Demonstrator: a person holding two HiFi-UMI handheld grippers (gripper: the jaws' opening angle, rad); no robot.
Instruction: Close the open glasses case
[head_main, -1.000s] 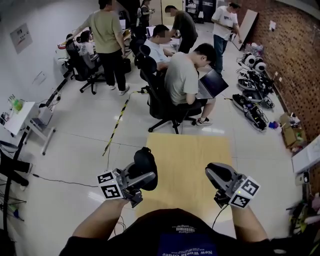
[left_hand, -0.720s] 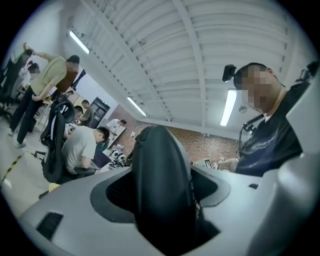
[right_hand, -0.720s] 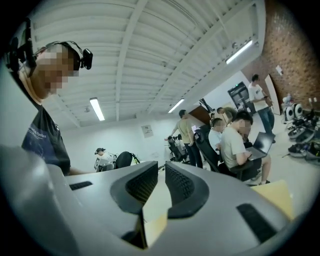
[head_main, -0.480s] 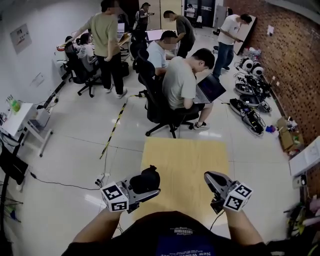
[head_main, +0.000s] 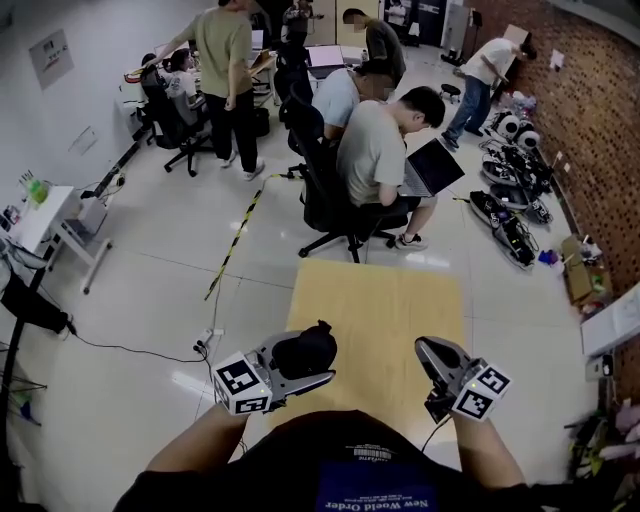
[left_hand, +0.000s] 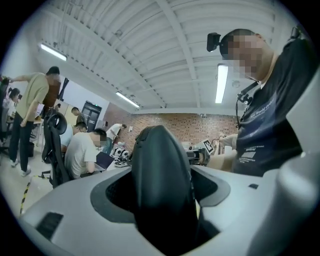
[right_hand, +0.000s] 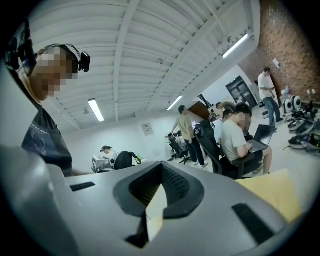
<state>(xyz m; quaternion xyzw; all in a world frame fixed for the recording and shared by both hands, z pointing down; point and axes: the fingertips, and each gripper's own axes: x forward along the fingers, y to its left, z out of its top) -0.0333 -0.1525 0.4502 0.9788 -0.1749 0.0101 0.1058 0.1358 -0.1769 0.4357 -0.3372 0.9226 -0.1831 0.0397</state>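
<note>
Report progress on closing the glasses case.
Done, apparently: the black oval hard-shell glasses case looks shut, no gap showing. In hand: the left hand-held gripper clamps it over the light wooden table; the right hand-held gripper is shut, empty. Left: possibly setting it down.

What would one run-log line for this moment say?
left gripper: shut on glasses case, case looks closed | right gripper: shut, empty | wooden table below

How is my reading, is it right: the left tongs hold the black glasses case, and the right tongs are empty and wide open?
One part is wrong. The right tongs are empty, but they are shut, with the jaws together, as the right gripper view shows. The rest stands: the left tongs hold the black glasses case.
</note>
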